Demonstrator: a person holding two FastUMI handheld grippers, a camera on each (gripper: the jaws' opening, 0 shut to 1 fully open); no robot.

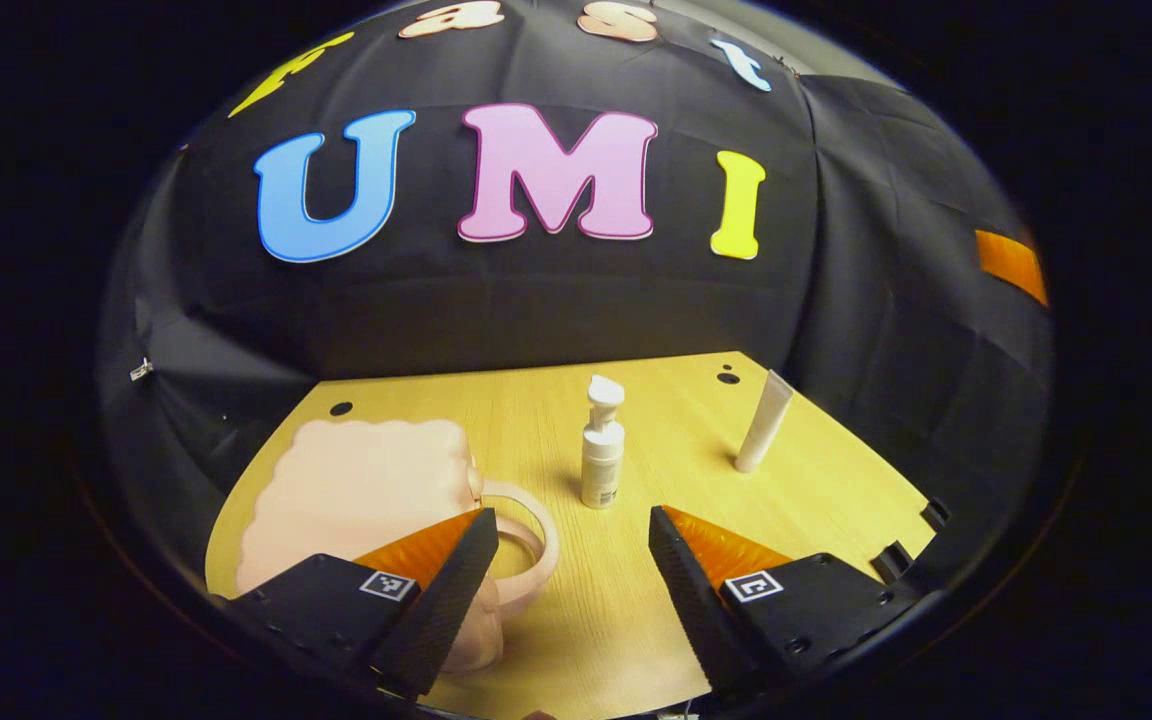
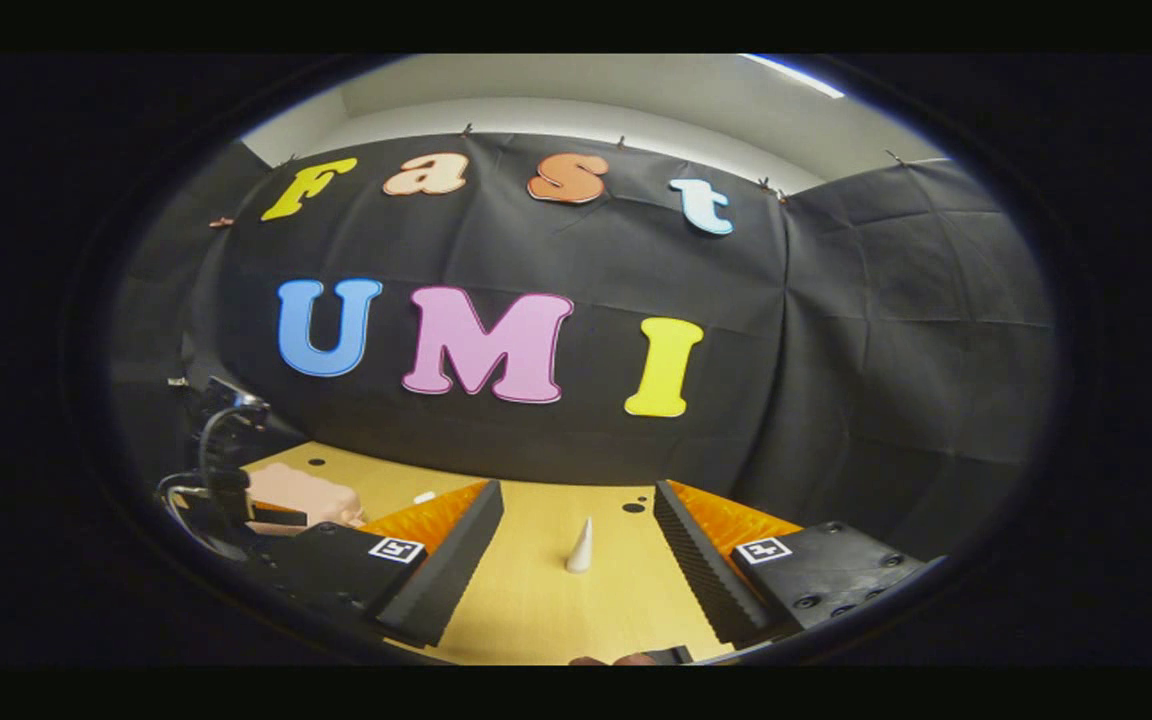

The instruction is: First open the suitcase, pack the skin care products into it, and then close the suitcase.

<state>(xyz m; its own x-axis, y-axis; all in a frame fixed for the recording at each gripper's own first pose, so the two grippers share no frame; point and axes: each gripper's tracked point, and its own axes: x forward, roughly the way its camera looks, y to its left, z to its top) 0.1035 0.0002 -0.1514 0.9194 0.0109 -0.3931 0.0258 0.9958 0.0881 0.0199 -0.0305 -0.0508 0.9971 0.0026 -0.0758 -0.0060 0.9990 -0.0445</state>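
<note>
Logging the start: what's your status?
Left gripper open, right gripper open. Suitcase closed; pump bottle, tube standing on table. Path clear.

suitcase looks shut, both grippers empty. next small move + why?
Probably ease the left gripper left toward the pink suitcase and its handle. The suitcase lies closed on the table, while the pump bottle and tube stand outside it, and both grippers are open, holding nothing. Opening comes first.

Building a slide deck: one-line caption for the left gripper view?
Open left gripper faces pump bottle and tube; closed pink suitcase alongside.
</note>
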